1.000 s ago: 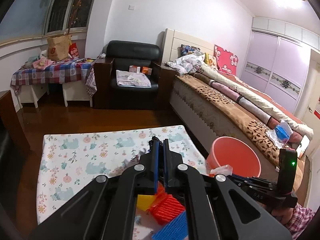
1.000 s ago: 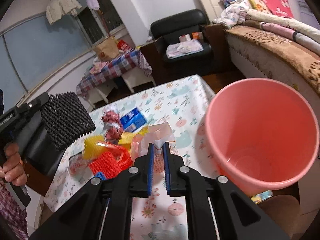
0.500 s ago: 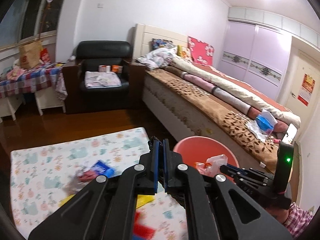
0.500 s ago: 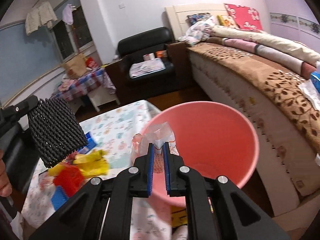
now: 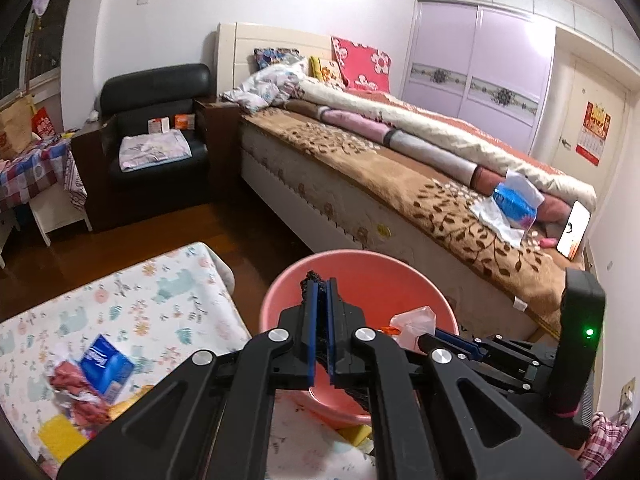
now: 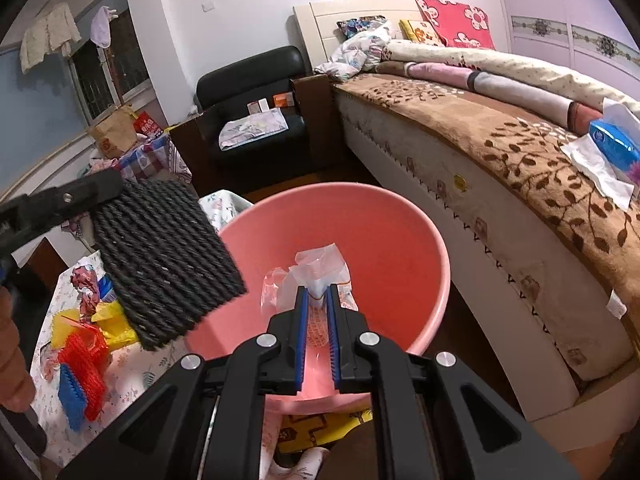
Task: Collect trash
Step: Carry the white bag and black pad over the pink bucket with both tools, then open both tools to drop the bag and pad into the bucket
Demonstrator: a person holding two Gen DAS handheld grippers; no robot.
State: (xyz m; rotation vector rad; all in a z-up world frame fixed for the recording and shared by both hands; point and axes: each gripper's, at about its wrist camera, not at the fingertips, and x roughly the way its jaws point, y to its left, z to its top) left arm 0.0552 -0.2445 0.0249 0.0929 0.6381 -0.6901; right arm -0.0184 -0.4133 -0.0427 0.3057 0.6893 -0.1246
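Observation:
My left gripper (image 5: 320, 285) is shut on a black woven mat (image 6: 168, 256), which shows edge-on between its blue pads and hangs over the left rim of the pink bucket (image 5: 360, 258). My right gripper (image 6: 319, 294) is shut on a clear plastic wrapper (image 6: 320, 268) above the open bucket (image 6: 400, 216). The left wrist view shows that wrapper (image 5: 414, 320) over the bucket's right side. More trash lies on the floral table (image 5: 120, 300): a blue pack (image 5: 105, 364), red crumpled paper (image 5: 72, 380), and red mesh (image 6: 86, 350) with yellow pieces.
A bed (image 5: 400, 168) runs along the right, close behind the bucket, with a tissue pack (image 5: 514, 200) and a phone (image 5: 574, 228) on it. A black armchair (image 5: 156, 128) stands at the back. A hand (image 6: 12, 360) holds the left gripper's handle.
Both grippers have swung right from over the table to above the pink bucket, carrying the mat and the wrapper. The table's trash has slid to the left of both views.

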